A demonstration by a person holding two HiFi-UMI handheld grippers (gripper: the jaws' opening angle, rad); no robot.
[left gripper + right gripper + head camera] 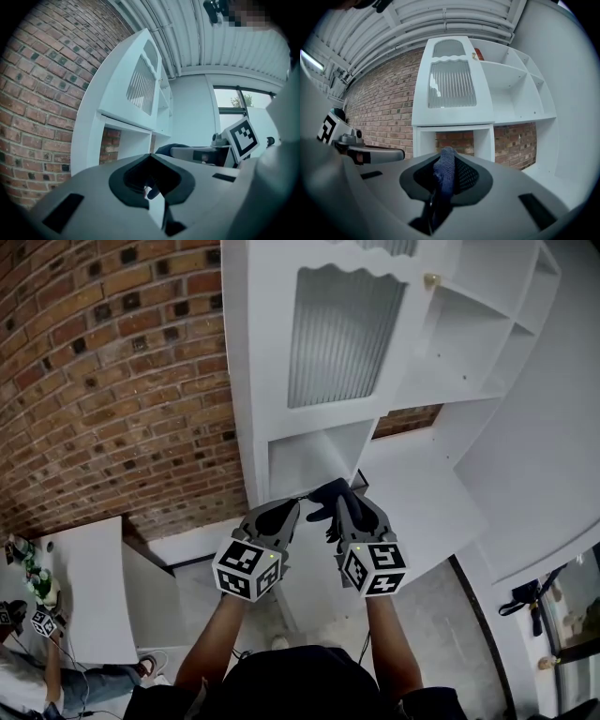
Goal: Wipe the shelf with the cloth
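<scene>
Cloth (444, 174) in right gripper (347, 499)

Lower cubby (427, 143): open-fronted; its back seems open to the brick wall (112, 381).
Divider (483, 140): upright panel parting it from the wider bay (544, 140) on the right.
Fluted door (339, 334): shut, barring the compartment above.
Upper compartments (506, 89): open-fronted.
Left flank: brick wall runs up to the shelf unit's (246, 381) side.

Dark blue cloth (442, 180) bunched in right tongs (446, 161), white shelf (454, 123) ahead
</scene>
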